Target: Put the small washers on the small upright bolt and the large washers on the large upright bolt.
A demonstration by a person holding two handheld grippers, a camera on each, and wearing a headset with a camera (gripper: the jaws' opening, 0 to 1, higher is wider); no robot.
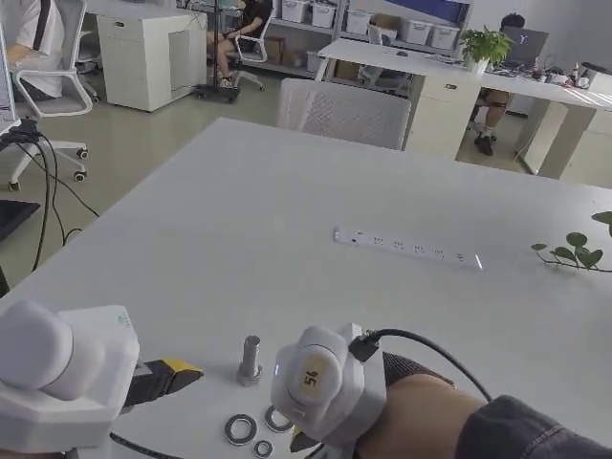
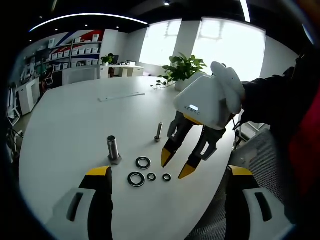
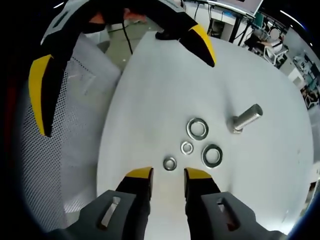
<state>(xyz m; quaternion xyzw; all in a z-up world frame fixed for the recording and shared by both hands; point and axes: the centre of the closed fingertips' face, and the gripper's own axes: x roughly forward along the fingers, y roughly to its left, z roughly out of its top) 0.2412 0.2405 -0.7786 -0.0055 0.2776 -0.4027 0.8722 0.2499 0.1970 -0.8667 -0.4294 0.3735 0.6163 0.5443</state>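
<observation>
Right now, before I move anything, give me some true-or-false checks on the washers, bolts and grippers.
All four washers lie flat on the table, none on a bolt: true.
The right gripper holds a small washer: false, its jaws are apart and empty, hovering by the washers.
The large bolt stands upright: true.
The left gripper is shut: false, its jaws are wide apart.

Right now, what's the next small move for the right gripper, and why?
Probably lower the right gripper onto the nearest small washer and close on it. Its fingers are apart and empty, and that washer lies flat on the table just ahead of them, closer than the other washers.
</observation>
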